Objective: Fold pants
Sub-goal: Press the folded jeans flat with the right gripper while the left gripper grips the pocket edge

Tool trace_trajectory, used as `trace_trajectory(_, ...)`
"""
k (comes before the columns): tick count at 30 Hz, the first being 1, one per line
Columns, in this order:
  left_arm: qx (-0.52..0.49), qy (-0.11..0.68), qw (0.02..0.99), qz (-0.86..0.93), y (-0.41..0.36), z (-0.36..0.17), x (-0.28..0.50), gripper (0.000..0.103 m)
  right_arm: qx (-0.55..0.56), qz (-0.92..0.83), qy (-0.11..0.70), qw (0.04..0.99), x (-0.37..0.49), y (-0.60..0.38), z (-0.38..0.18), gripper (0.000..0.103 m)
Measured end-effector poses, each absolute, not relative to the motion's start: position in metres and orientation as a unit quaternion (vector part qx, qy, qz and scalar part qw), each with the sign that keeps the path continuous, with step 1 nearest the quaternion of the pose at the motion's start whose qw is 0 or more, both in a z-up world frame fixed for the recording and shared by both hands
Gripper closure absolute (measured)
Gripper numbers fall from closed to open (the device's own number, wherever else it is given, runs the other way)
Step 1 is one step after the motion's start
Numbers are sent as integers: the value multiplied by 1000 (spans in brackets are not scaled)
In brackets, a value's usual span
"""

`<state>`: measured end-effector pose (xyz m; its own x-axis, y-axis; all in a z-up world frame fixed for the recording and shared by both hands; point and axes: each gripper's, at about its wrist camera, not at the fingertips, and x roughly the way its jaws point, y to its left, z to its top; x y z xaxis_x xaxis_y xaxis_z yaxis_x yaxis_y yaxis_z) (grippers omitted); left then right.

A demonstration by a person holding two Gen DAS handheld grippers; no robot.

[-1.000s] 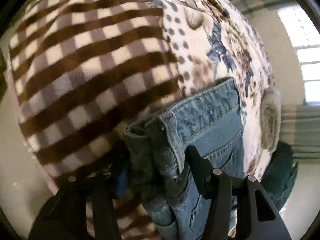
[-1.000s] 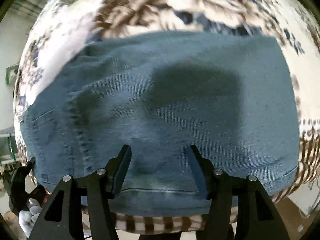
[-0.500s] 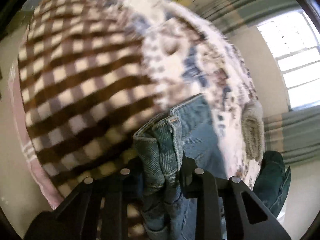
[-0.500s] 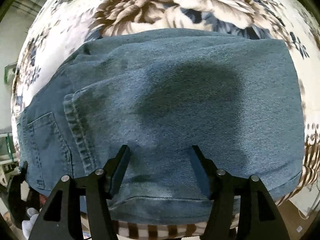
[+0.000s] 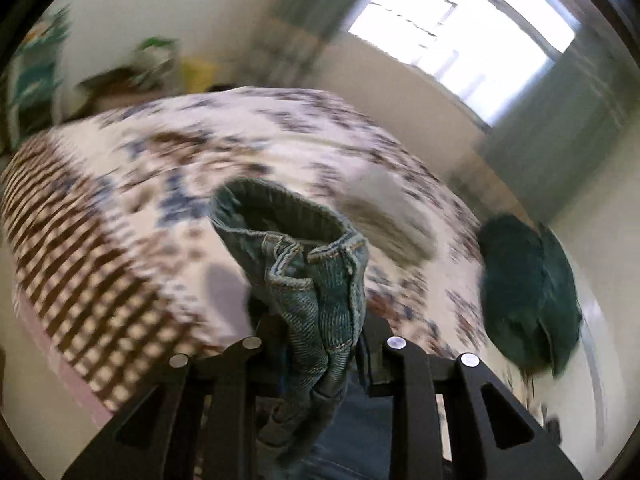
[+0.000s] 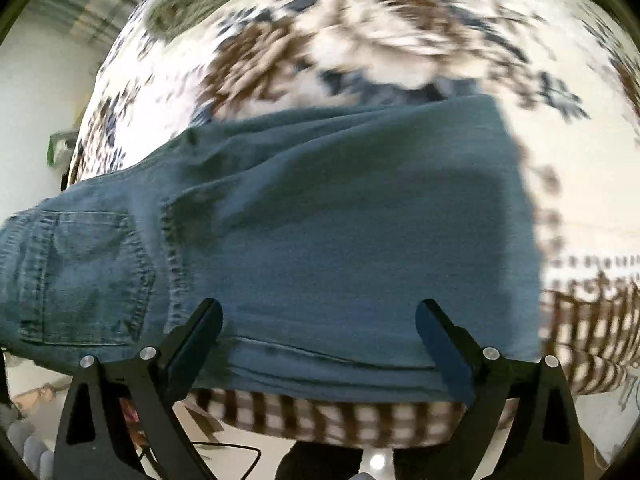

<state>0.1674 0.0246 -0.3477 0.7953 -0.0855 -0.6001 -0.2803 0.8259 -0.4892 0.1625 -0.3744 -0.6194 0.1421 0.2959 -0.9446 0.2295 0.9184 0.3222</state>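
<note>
The blue denim pants (image 6: pixel 344 220) lie folded on the flowered blanket (image 6: pixel 360 28), back pocket at the left. My right gripper (image 6: pixel 318 320) is open, its fingers hovering over the near hem, holding nothing. My left gripper (image 5: pixel 318 332) is shut on the bunched waistband of the pants (image 5: pixel 312 272) and holds it lifted above the bed, the waist opening facing the camera. The left wrist view is blurred by motion.
The bed is covered by a flowered and brown-checked blanket (image 5: pixel 100 240). A grey cushion (image 5: pixel 388 216) lies on it and a dark green garment (image 5: pixel 524 292) sits at its right edge. A window (image 5: pixel 452 20) is behind. Floor and a cable (image 6: pixel 224 448) show below the bed edge.
My left gripper closed on the waistband and has lifted it up off the bed, tilting toward the room. My right gripper drew back slightly, staying open over the hem.
</note>
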Motion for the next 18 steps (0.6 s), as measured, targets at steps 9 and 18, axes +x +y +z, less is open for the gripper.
trace_trajectory(9, -195, 358, 910, -76, -162, -359, 185, 81, 237, -38, 628, 740, 115, -527, -596, 4)
trace_trajectory(18, -88, 479, 864, -127, -298, -489, 188, 81, 251, -124, 641, 714, 70, -634, -616, 4)
